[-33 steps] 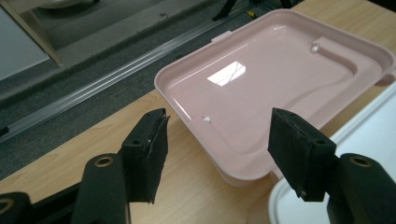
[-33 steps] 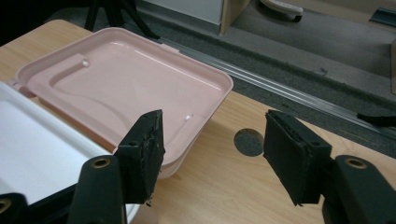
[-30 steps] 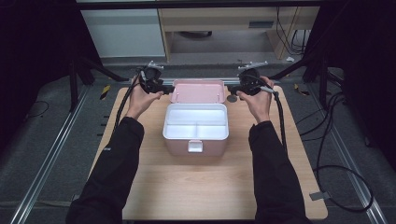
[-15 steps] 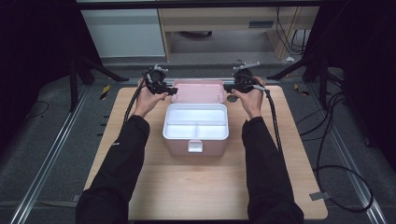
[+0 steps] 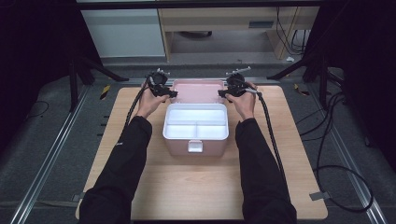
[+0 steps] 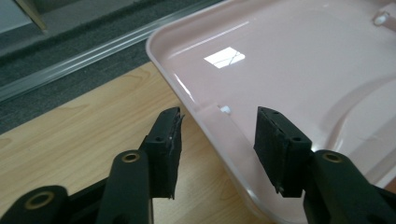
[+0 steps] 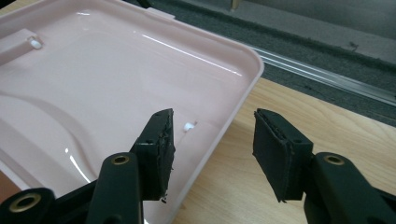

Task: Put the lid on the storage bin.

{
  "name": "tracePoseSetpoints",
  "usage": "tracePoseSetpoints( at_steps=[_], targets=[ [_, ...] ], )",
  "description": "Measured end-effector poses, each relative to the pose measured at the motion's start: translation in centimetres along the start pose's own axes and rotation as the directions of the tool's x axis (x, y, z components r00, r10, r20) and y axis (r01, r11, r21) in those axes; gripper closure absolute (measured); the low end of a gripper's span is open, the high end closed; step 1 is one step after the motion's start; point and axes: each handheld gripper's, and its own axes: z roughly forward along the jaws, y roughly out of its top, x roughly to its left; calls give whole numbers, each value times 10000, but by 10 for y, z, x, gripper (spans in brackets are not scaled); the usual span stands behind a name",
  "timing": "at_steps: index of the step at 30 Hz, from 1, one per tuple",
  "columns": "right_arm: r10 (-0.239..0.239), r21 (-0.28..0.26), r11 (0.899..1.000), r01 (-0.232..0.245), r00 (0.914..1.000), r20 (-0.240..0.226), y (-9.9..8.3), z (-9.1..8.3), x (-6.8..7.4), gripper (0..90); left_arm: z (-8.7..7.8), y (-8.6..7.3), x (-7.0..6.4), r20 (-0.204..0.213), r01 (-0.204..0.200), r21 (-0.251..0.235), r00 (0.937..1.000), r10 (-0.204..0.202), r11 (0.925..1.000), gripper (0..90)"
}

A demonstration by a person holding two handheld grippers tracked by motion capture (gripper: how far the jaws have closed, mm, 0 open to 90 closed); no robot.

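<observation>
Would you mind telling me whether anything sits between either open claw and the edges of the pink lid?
Nothing visible does. The left claw straddles one side rim of the pink lid, and the right claw straddles the opposite rim; both stand open, with bare table underneath.

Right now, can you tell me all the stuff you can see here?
Pink plastic box: one, pink with a white divided inside, middle of table.
Pink plastic lid: one, pink, lying open behind the box.
Light wooden table: one, under everything.
Black cables: several, on the grey floor at right.
Left gripper: one, black, jaws open astride the lid's rim.
Right gripper: one, black, jaws open astride the lid's rim.
</observation>
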Motion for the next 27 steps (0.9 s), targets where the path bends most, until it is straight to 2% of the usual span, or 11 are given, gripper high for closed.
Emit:
tracePoseSetpoints(
  at_steps=[4, 9, 10, 13, 15, 20, 24, 27],
  targets=[
    [143, 160, 9998, -143, 9999, -39, -3, 4, 1, 467, 7, -2, -4, -2, -152, 339, 9999, 152, 9993, 485],
    [157, 469, 9988, -149, 9997, -162, -8, 11, 3, 444, 9, -2, -5, 35, 78, 415, 10000, -79, 9991, 479],
    [303, 485, 9984, -292, 9993, -211, -9, 12, 2, 454, 9, -2, -5, 35, 47, 453, 10000, -49, 9990, 486],
    [389, 492, 9981, -367, 9982, -448, -9, 12, 3, 529, 9, -3, -5, 146, 297, 435, 9994, -304, 9986, 497],
    [310, 535, 9981, -294, 9991, -299, -8, 11, 5, 535, 8, -4, -4, 168, 425, 434, 9989, -432, 9982, 508],
    [333, 580, 9978, -316, 9990, -289, -7, 8, 6, 547, 5, -3, -6, 125, 525, 421, 9985, -531, 9977, 525],
    [253, 456, 9987, -248, 9996, -96, -3, 4, 9, 570, -1, -1, -5, 114, 614, 353, 9980, -618, 9975, 549],
    [224, 315, 9993, -223, 9997, -27, -2, 0, 10, 579, -5, 1, -7, 28, 421, 294, 9991, -422, 9987, 556]
  ],
)
